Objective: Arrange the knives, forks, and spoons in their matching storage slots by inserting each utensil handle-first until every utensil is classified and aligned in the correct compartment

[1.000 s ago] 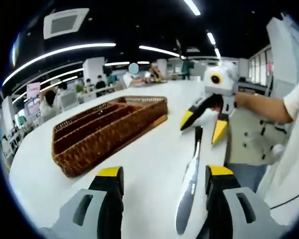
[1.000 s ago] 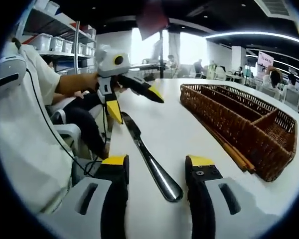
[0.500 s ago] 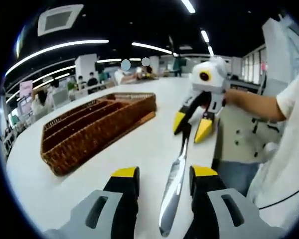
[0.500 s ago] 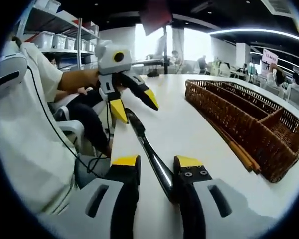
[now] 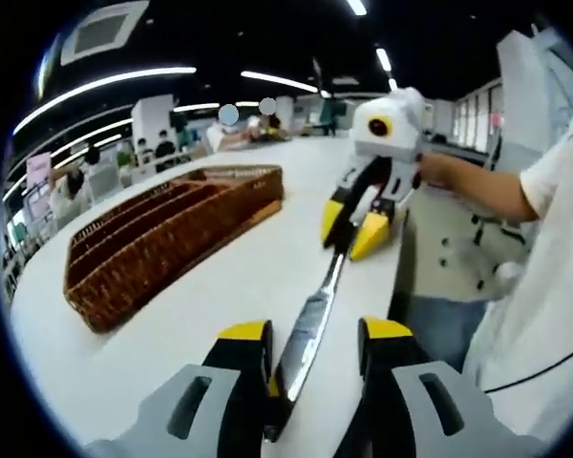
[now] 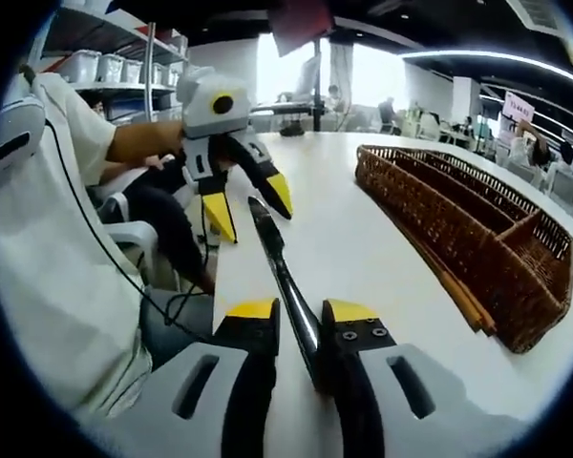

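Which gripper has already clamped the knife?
The right gripper: its jaws pinch the knife handle. The left gripper stands open around the blade.

knife | steel, lifted off table | wicker tray | nearby

knife – polished, mirror-bright metal; tray – rough brown woven wicker; table smooth white, slightly glossy; gripper tips yellow plastic.

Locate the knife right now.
The knife lies along the white table edge on the person's side, its handle clamped in the right gripper, its blade end between the open left gripper, wicker tray beyond.
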